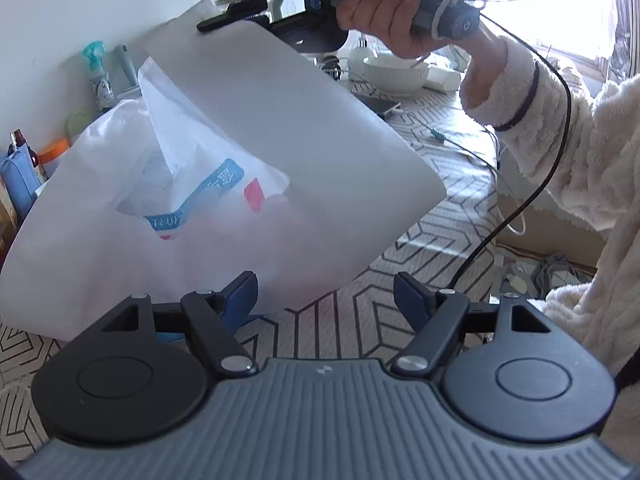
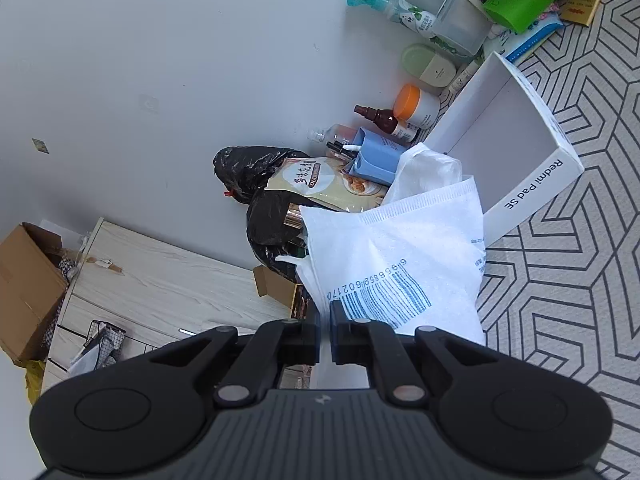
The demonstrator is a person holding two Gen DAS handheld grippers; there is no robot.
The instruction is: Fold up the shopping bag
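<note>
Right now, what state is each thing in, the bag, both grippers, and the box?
shopping bag: lifted by one edge, partly folded, lower part on the table.
right gripper: shut on the shopping bag.
left gripper: open, fingers empty.
Redmi Pad SE box: open, empty, on the patterned table.

Fluffy cream sleeve (image 1: 580, 152), dark wristband (image 1: 524, 100); black tongs (image 1: 326, 292) with blue pads.

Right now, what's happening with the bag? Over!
Left tool open, empty. Right tool clamped on white non-woven shopping bag, lifted. White cardboard box close behind.
</note>
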